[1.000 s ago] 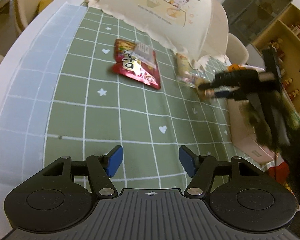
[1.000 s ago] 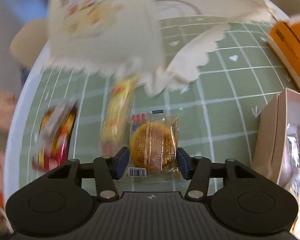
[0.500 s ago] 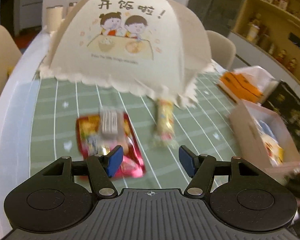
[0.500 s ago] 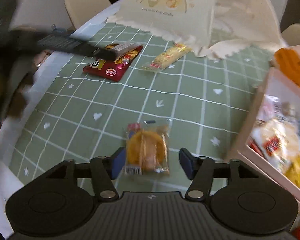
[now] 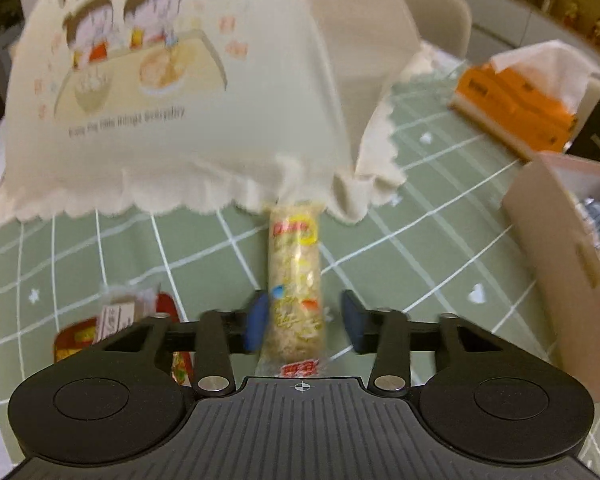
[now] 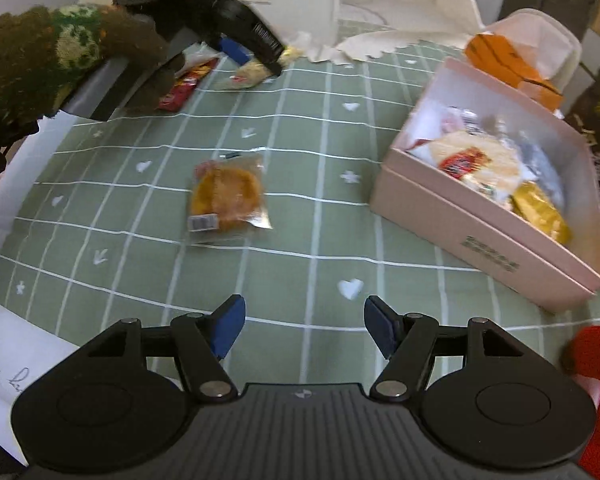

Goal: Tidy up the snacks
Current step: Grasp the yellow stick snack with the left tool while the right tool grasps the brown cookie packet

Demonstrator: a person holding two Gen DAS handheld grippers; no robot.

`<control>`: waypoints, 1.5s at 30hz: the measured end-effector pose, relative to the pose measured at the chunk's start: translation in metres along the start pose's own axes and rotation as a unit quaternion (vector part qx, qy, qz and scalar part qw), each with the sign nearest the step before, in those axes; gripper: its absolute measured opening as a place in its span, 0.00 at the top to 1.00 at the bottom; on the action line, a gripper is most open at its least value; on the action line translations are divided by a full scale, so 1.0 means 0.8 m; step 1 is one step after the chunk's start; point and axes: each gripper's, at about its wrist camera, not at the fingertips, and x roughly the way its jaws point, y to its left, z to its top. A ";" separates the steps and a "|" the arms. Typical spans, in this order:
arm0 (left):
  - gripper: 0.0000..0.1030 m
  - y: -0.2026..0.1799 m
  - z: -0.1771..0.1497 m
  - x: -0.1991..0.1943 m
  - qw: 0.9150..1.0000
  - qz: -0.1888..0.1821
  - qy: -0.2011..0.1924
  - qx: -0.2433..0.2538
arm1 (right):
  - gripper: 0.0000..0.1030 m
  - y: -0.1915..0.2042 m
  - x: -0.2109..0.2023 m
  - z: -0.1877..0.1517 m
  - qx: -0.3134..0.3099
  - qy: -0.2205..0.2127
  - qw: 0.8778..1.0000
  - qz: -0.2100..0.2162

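L gripper (image 5: 302,322) jaws just been closing round long yellow snack bar (image 5: 296,280) by food cover (image 5: 172,92) hem; L pad touching, gap on R side, no grip yet. R gripper (image 6: 304,326) wide open, empty, cake packet (image 6: 226,196) beyond it on green cloth (image 6: 300,128), pink snack box (image 6: 488,220) to right.

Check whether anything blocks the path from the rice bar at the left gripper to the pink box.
Nothing visible does. The rice bar lies between the left gripper pads, and only bare tablecloth separates it from the pink box.
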 end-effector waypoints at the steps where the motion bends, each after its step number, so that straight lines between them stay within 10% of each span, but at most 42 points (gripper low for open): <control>1: 0.66 0.002 -0.003 -0.002 1.000 0.000 -0.005 0.001 | 0.35 -0.002 -0.002 0.000 0.002 -0.003 1.000 -0.001; 9: 0.67 0.013 -0.079 -0.088 0.997 -0.061 -0.039 -0.024 | 0.35 0.011 -0.003 0.026 -0.033 -0.047 0.998 -0.040; 15: 0.68 0.031 -0.185 -0.165 0.997 -0.053 -0.035 -0.048 | 0.32 0.046 0.011 0.104 -0.052 -0.070 0.996 0.009; 26: 0.69 0.092 -0.302 -0.231 0.987 -0.014 -0.012 -0.160 | 0.33 0.171 0.139 0.297 -0.005 -0.020 0.994 0.108; 31: 0.69 0.095 -0.312 -0.243 0.987 -0.021 -0.012 -0.161 | 0.47 0.193 0.210 0.341 0.037 0.026 0.997 0.058; 35: 0.68 0.095 -0.313 -0.244 0.988 -0.025 -0.015 -0.155 | 0.65 0.193 0.196 0.332 0.014 0.032 0.997 0.070; 45: 0.66 0.091 -0.272 -0.205 0.991 -0.029 0.001 -0.128 | 0.65 0.128 0.027 0.185 -0.054 0.010 0.989 0.135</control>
